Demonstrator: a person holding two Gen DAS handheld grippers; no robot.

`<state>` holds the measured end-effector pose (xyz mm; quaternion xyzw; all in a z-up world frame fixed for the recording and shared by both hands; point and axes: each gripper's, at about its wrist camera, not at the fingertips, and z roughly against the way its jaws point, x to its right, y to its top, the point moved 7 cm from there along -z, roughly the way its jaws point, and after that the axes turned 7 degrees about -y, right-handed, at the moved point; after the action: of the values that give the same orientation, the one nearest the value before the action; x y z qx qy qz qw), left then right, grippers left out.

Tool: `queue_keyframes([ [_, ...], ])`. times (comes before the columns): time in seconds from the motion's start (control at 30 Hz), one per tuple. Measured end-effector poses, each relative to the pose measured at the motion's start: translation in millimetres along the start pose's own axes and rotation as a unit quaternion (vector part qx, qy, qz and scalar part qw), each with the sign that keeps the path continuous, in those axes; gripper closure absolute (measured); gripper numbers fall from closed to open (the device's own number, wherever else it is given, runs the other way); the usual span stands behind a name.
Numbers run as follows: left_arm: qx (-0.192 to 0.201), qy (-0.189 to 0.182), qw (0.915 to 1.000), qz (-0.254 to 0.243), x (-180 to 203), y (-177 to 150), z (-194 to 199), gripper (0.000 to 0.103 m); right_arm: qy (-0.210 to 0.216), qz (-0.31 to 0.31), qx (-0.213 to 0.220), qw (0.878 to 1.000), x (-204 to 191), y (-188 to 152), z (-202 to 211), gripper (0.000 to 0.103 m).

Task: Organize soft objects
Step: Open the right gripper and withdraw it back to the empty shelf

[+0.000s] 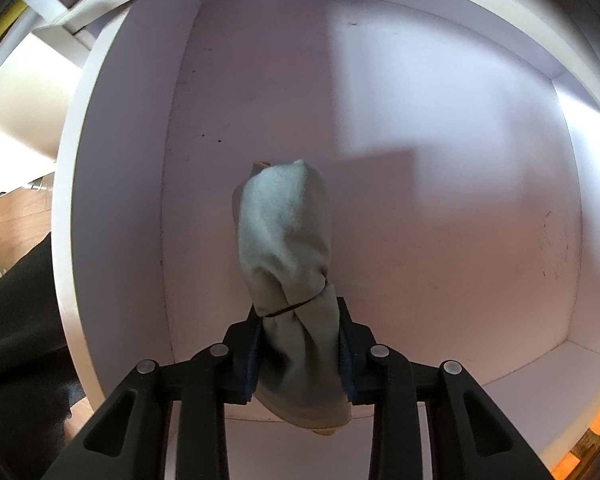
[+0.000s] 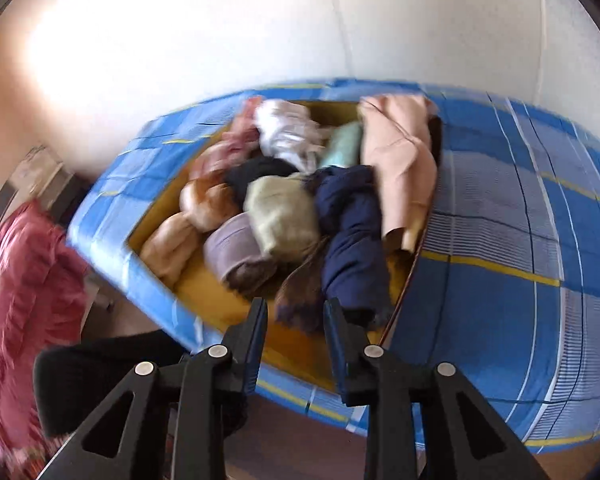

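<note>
Left tool [image 1: 300, 354] clamped on a grey cloth bundle [image 1: 286, 240] tied with a dark band, inside a white compartment [image 1: 419, 120]: walls close to left and right, bare floor ahead. Right tool [image 2: 296, 320] slightly parted, holding nothing, above the near edge of a yellow box [image 2: 216, 292] of rolled clothes [image 2: 280, 216] on a blue checked bed [image 2: 499, 240]. No legible writing.

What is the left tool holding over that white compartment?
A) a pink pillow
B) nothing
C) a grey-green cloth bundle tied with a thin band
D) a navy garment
C: the left tool is clamped on the grey-green cloth bundle, with a thin dark band around its lower part.
</note>
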<state>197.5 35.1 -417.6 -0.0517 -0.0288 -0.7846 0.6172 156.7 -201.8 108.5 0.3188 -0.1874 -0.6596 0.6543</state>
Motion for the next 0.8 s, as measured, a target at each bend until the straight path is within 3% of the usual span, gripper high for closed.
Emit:
queue_keyframes([
  [0.13, -0.001, 0.000, 1.0000, 0.002, 2, -2, -1, 0.072, 0.036, 0.046, 0.015, 0.998, -15, -26, 19, 0.077],
  [0.23, 0.000, -0.001, 1.0000, 0.004, 5, -1, 0, 0.072, 0.044, 0.085, -0.006, 0.995, -25, -58, 20, 0.077],
  [0.27, 0.000, -0.002, 1.0000, 0.006, 4, -1, -1, 0.072, 0.060, 0.091, -0.094, 0.990, -30, -82, 22, 0.077],
  [0.43, 0.005, -0.007, 0.9998, 0.017, -3, -2, -5, 0.072, 0.068, 0.107, -0.190, 0.973, -41, -154, -5, 0.077],
  [0.57, 0.017, -0.017, 0.9995, 0.023, -9, -4, 8, 0.072, 0.022, 0.111, -0.265, 0.958, -39, -204, -47, 0.077],
  [0.8, 0.049, -0.028, 0.9984, -0.005, -7, -14, 36, 0.073, -0.052, 0.110, -0.315, 0.941, -27, -246, -106, 0.077],
])
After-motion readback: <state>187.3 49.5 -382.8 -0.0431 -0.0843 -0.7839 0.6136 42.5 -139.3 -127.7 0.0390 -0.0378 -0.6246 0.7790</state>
